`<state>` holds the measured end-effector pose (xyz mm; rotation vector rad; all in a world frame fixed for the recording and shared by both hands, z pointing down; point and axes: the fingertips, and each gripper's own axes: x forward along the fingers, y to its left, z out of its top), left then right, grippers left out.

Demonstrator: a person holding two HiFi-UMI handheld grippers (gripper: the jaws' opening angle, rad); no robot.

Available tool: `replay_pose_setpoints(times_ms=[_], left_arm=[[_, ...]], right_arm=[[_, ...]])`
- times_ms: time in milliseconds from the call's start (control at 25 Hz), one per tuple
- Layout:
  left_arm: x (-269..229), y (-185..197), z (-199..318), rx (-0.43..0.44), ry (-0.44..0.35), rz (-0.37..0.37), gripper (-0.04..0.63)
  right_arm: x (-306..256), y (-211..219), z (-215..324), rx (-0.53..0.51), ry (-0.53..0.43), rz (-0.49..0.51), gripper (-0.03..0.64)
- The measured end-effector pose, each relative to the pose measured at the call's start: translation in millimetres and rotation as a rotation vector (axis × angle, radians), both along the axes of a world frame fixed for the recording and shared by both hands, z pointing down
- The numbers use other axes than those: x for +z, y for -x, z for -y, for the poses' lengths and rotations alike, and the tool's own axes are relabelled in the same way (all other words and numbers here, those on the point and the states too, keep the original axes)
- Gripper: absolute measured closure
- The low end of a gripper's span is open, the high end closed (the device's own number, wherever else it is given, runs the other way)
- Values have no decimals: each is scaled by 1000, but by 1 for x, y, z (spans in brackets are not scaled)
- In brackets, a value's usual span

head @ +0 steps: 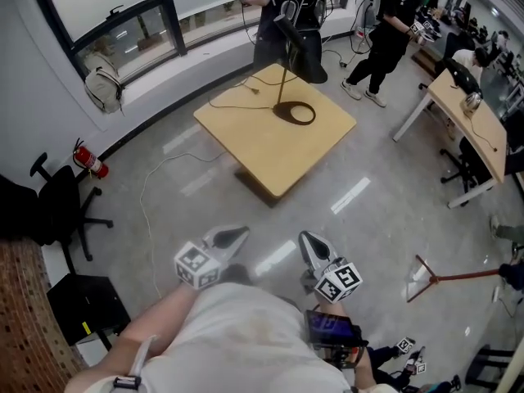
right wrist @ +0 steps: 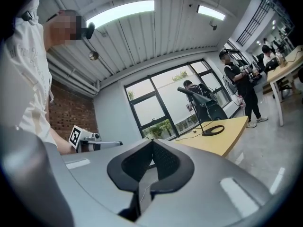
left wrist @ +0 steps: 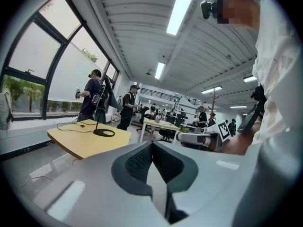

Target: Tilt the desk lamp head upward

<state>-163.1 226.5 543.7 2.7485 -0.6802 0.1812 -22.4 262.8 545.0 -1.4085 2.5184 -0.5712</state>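
Lamp (head: 284,72) stands on the far part of the square wooden counter (head: 270,158), in the upper centre of the head view. Its ring base lies flat on the top and its thin stem rises to a dark head. A cable (head: 233,105) lies on the counter to the left of the base. Both my tools sit at the bottom of that view, over the grey floor and well apart from the counter. My left hand-held gripper (head: 240,232) has its jaws pressed together with nothing between them. My right hand-held gripper (head: 306,237) is the same, closed and empty. Each points toward the counter. A person (head: 282,6) in dark clothes stands just behind the lamp, by the window.
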Motion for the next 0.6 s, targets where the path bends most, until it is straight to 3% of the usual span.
replay_pose_setpoints(times_ms=[320,600], left_arm=[[4,12,20,-36,1,2,594],[5,-16,57,-2,-3,-7,594]], right_arm=[[17,-3,22,5,32,25,604],[21,-30,47,55,48,14,604]])
